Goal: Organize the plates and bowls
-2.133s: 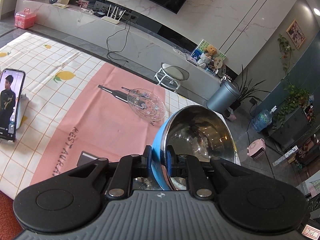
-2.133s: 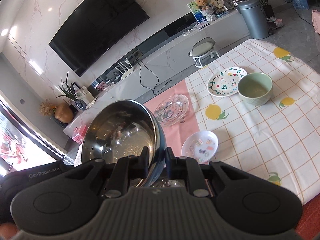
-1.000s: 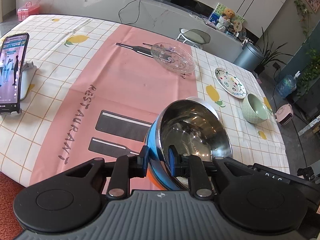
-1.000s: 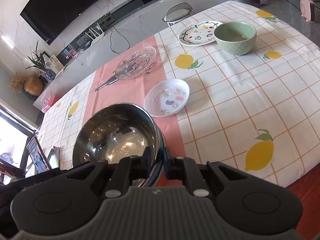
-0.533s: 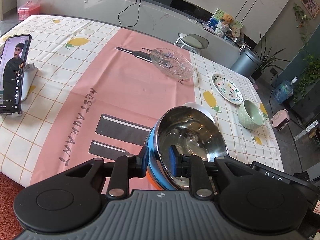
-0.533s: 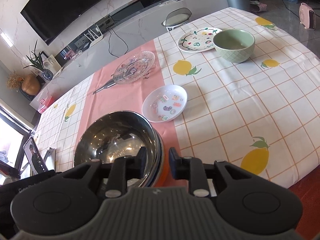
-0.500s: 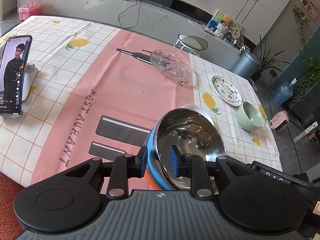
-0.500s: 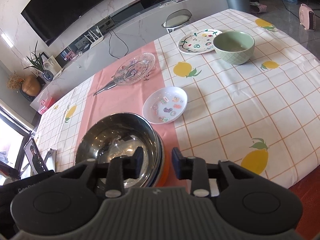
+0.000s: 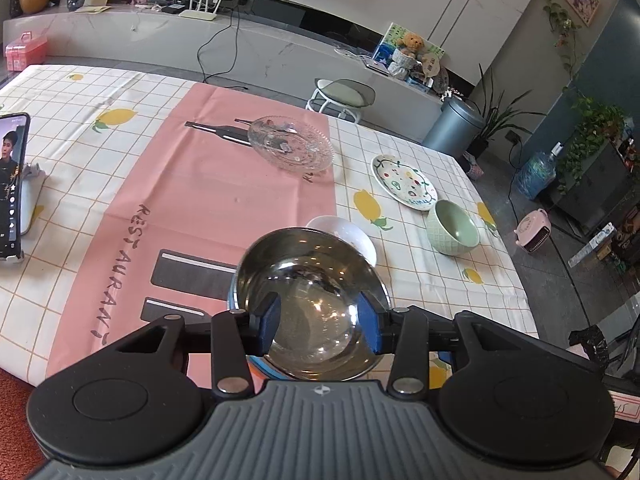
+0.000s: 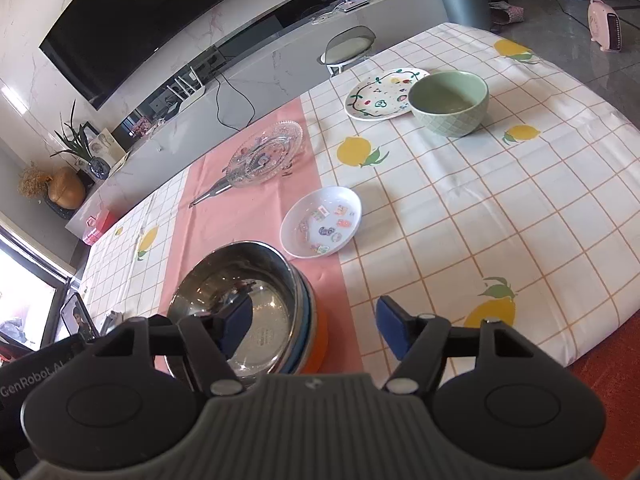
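A steel bowl with a blue outside (image 9: 312,296) (image 10: 240,304) rests on an orange bowl (image 10: 318,340) on the pink runner near the table's front edge. My left gripper (image 9: 318,326) is open, its blue pads over the bowl's near part. My right gripper (image 10: 316,320) is open, one pad inside the bowl, the other outside to its right. Farther off lie a small white sticker plate (image 10: 322,222) (image 9: 352,236), a green bowl (image 10: 450,102) (image 9: 452,228), a patterned white plate (image 10: 380,94) (image 9: 404,182) and a glass plate (image 10: 266,154) (image 9: 290,148).
A phone on a stand (image 9: 10,184) is at the table's left edge. The checked lemon tablecloth (image 10: 500,208) covers the table; its front edge drops to a red floor. A stool (image 9: 342,94) and a grey bin (image 9: 454,128) stand beyond the table.
The stacked steel bowl came down from the air onto the table. Both grippers, shut on its rim before, have opened wide and let it go.
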